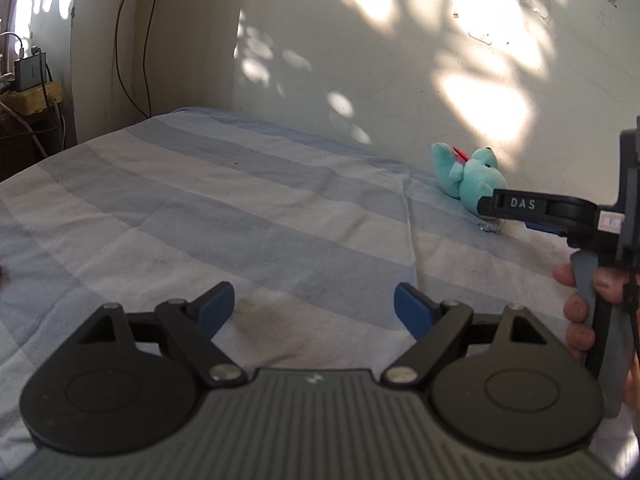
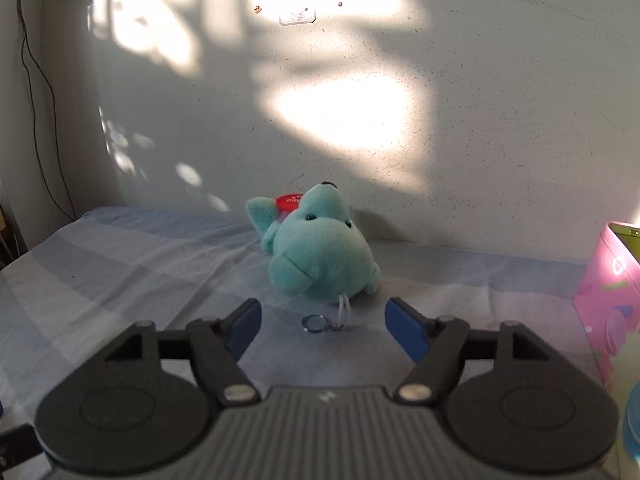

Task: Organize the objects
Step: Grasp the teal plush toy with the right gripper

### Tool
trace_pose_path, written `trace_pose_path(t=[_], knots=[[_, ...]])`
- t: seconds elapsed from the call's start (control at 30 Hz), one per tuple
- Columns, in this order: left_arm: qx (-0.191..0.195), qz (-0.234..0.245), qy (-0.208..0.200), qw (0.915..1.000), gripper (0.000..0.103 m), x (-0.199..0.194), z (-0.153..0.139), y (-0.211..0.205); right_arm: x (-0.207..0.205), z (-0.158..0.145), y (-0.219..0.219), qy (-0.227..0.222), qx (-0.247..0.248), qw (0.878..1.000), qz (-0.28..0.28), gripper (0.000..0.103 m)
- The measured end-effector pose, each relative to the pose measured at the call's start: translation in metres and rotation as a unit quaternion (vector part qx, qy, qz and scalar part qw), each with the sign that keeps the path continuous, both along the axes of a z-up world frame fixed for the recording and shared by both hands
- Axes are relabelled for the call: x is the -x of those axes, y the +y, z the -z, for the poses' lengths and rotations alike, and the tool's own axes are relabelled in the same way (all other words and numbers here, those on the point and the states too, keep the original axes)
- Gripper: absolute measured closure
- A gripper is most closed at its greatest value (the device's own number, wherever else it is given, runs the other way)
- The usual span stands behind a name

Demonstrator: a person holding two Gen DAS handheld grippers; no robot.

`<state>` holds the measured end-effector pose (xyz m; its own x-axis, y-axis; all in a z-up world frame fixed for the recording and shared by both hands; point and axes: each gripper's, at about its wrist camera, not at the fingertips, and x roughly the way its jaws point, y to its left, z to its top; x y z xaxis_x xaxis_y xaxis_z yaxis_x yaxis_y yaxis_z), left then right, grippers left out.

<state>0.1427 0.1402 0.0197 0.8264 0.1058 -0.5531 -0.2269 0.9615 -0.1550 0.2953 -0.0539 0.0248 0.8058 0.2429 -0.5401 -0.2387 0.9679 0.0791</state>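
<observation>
Two hand-held grippers with black arms and blue pads are over a bed covered with a sheet in pale blue and white stripes [image 1: 248,200]. The left gripper [image 1: 314,310] has its jaws spread wide, and nothing is between them; under them there is only the bare sheet. The right gripper [image 2: 322,326] also has its jaws apart, and they hold nothing. Just in front of its fingertips sits a small turquoise plush animal of soft fabric [image 2: 324,256], near the far edge of the bed and close to the white wall [image 2: 480,140]. The toy has a red tag [image 2: 289,201] behind its head, and a thin white loop with a small metal key ring [image 2: 315,323] lies on the sheet in front of it, between the two blue pads but not touching them. In the left wrist view the same turquoise toy [image 1: 470,178] is seen at the right, far from the left jaws, and the right gripper comes in from the right edge with one black finger marked with letters just beside the toy; whether it touches it I cannot tell. A person's hand [image 1: 580,308] holds the grey handle of that gripper. At the right edge of the right wrist view stands a pink box [image 2: 608,300]. Sunlight patches fall on the wall, and dark cables [image 1: 120,40] hang at the left.
</observation>
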Motion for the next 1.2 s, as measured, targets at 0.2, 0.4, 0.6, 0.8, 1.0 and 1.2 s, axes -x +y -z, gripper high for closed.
trace_pose_path(t=[0.2,0.4,0.6,0.8,1.0,1.2], knots=[[-0.012,0.007,-0.002,0.9999,0.014,-0.001,0.000,-0.004,-0.052,0.009,0.015,0.040,-0.002,0.999,0.010,0.032],[-0.007,0.011,0.001,0.9999,0.014,-0.003,0.000,-0.002,-0.056,0.014,0.010,0.059,0.002,0.998,0.022,0.064],[-0.001,0.027,-0.003,0.9996,0.014,-0.003,-0.001,-0.002,0.006,0.011,0.004,0.051,0.044,0.997,-0.033,0.064],[0.018,0.046,-0.021,0.9985,0.014,0.003,-0.002,0.000,0.128,-0.001,-0.026,0.047,0.068,0.990,-0.119,0.064],[-0.020,0.094,-0.040,0.9946,0.014,0.013,-0.007,-0.019,0.251,-0.008,-0.097,0.016,0.107,0.987,-0.119,0.060],[0.051,0.214,-0.005,0.9756,0.016,0.038,-0.019,-0.062,0.317,-0.003,-0.149,-0.001,0.111,0.992,-0.055,0.039]])
